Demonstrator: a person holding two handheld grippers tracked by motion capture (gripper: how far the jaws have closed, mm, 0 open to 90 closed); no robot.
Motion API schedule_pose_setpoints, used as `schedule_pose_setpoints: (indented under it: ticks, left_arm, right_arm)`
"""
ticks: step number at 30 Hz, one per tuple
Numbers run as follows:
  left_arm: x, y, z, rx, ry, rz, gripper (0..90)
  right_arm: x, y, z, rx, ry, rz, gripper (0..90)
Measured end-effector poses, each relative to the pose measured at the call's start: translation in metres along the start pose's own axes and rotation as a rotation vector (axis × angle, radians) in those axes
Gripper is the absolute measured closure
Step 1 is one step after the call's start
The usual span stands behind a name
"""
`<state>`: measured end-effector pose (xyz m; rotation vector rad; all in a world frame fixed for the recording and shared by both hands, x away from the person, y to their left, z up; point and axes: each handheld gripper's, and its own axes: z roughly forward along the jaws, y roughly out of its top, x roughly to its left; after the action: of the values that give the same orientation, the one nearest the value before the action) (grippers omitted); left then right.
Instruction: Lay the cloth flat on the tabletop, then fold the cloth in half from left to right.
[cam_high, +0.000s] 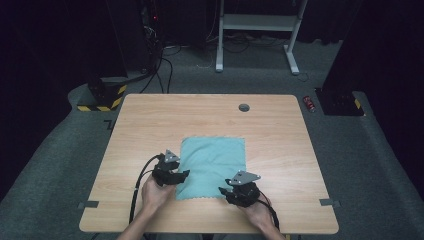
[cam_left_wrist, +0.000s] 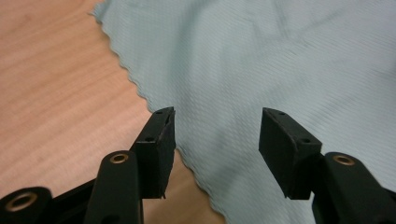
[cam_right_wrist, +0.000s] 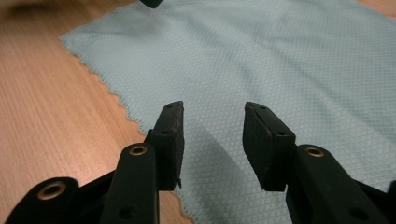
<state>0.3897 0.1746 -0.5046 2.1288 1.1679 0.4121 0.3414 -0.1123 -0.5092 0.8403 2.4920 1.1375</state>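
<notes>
A pale teal cloth (cam_high: 212, 165) with a zigzag-cut edge lies flat in the middle of the wooden table (cam_high: 150, 120). My left gripper (cam_high: 184, 175) sits at the cloth's near left edge. In the left gripper view the left gripper (cam_left_wrist: 217, 133) stands open, its jaws straddling the scalloped cloth (cam_left_wrist: 261, 60) edge. My right gripper (cam_high: 223, 190) rests at the near right corner. In the right gripper view the right gripper (cam_right_wrist: 212, 133) is open over the cloth (cam_right_wrist: 261, 56), nothing pinched between its pads.
A round grey cable grommet (cam_high: 244, 107) is set into the table's far side. Grey tape patches (cam_high: 88, 204) mark the near corners. Beyond the table stand a white desk frame (cam_high: 257, 30), dark equipment with cables (cam_high: 150, 45) and a yellow-black striped base (cam_high: 100, 102).
</notes>
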Motion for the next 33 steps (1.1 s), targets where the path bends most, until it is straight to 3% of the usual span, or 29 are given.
schedule_pose_setpoints:
  ticks: [5,6,9,12,17,19,20,22,24,27,28,29,31,33]
  left_arm:
    - [0.006,0.008,0.006,-0.005,0.021,-0.009,46.1]
    - [0.008,0.010,0.007,-0.028,0.026,-0.012,46.1]
    - [0.013,0.017,0.012,-0.008,0.034,-0.013,46.2]
    - [0.021,0.019,0.016,-0.053,0.016,-0.061,46.2]
    - [0.031,0.017,0.027,-0.047,0.034,-0.078,46.4]
    - [0.034,0.017,0.028,-0.061,0.041,-0.077,46.6]
    - [0.035,0.019,0.029,-0.045,0.035,-0.073,46.8]
    - [0.035,0.025,0.032,-0.033,0.045,-0.032,46.7]
    - [0.036,0.031,0.033,-0.041,0.034,-0.024,46.7]
    - [0.039,0.037,0.035,-0.105,0.009,-0.048,47.4]
    - [0.041,0.037,0.037,-0.109,0.006,-0.055,47.4]
    - [0.043,0.039,0.041,-0.082,-0.007,-0.064,47.4]
    - [0.042,0.043,0.046,-0.056,0.004,-0.024,46.9]
    - [0.041,0.045,0.048,-0.095,0.007,-0.014,47.1]
  right_arm:
    - [-0.002,0.000,0.000,-0.021,0.002,0.022,58.7]
    - [-0.003,0.000,0.001,-0.024,0.005,0.021,58.5]
    - [-0.003,0.002,0.003,-0.025,0.009,0.025,58.4]
    - [-0.003,0.002,0.007,-0.026,0.016,0.033,58.6]
    - [-0.001,0.004,0.014,-0.022,0.034,0.047,61.8]
    - [0.000,0.007,0.015,-0.030,0.039,0.047,63.3]
    - [0.001,0.008,0.016,-0.030,0.041,0.050,64.0]
    - [0.004,0.012,0.021,-0.025,0.051,0.042,66.1]
    - [0.007,0.015,0.027,-0.025,0.055,0.022,67.6]
    - [0.009,0.019,0.035,-0.031,0.061,0.016,68.8]
    - [0.011,0.021,0.038,-0.032,0.067,0.020,68.9]
    - [0.011,0.022,0.039,-0.034,0.067,0.013,68.9]
    - [0.013,0.023,0.043,-0.036,0.073,0.010,69.0]
    - [0.015,0.025,0.045,-0.032,0.079,0.009,68.9]
